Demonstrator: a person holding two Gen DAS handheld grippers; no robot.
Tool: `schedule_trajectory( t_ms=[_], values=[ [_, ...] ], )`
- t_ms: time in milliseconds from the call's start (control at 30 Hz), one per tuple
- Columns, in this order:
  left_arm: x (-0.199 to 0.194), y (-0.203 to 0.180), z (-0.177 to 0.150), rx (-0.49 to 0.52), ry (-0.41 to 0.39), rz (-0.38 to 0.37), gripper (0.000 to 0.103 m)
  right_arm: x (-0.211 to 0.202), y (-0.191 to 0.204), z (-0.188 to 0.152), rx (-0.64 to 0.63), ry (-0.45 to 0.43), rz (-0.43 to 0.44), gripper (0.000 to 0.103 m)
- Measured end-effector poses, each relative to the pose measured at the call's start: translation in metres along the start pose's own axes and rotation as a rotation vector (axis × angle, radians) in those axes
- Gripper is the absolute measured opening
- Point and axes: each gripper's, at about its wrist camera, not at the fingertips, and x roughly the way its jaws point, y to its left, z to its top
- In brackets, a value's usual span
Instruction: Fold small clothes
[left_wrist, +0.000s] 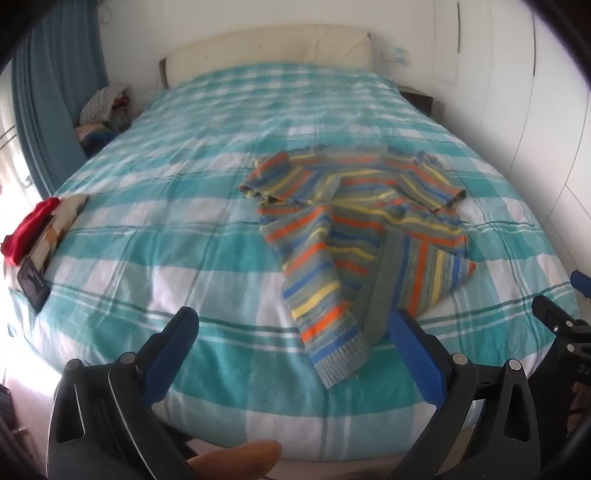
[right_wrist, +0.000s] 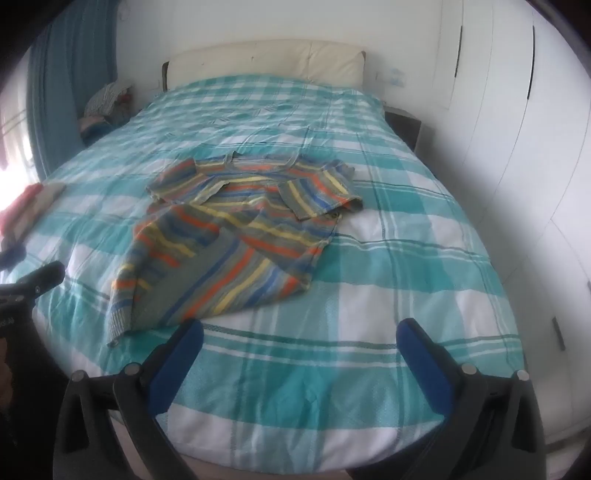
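A small striped knit sweater (left_wrist: 354, 229), grey with orange, yellow and blue bands, lies crumpled on the bed with its sleeves folded in and one part trailing toward the near edge. It also shows in the right wrist view (right_wrist: 236, 236). My left gripper (left_wrist: 291, 325) is open and empty above the bed's near edge, just left of the sweater's trailing end. My right gripper (right_wrist: 299, 336) is open and empty above the near edge, to the right of the sweater. Neither touches the cloth.
The bed (left_wrist: 184, 206) has a teal and white checked cover. A red garment (left_wrist: 29, 229) on folded items and a dark device (left_wrist: 33, 284) lie at its left edge. A clothes pile (left_wrist: 103, 107) sits far left. White wardrobes (right_wrist: 517, 147) stand on the right.
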Motion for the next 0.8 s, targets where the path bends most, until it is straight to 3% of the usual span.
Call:
schedule_trajectory(
  t_ms=[67,133,167,300,467,633,800],
  values=[
    [-0.009,-0.005,-0.007,0.007,-0.012,0.026,0.103,0.005,0.004,0.000,-0.018,0.016,0.016,0.103],
    [0.005,-0.002,0.000,0.010,0.092,0.025,0.103,0.009,0.003,0.002,-0.019,0.020,0.031,0.103],
    [0.004,-0.005,-0.002,0.030,0.097,0.025,0.103,-0.001,-0.001,0.001,0.003,-0.012,0.025,0.103],
    [0.015,-0.007,-0.009,0.043,0.186,-0.073,0.103,-0.006,0.005,-0.004,-0.009,-0.022,-0.020,0.103],
    [0.012,-0.008,-0.011,0.055,0.161,-0.041,0.103,-0.004,0.012,-0.003,-0.008,0.004,-0.033,0.103],
    [0.013,0.002,-0.006,-0.003,0.193,-0.093,0.103,-0.003,0.016,-0.002,-0.018,0.019,-0.039,0.103],
    [0.020,0.005,-0.008,-0.006,0.204,-0.042,0.103,0.000,0.016,-0.002,-0.012,0.041,-0.053,0.103]
  ],
)
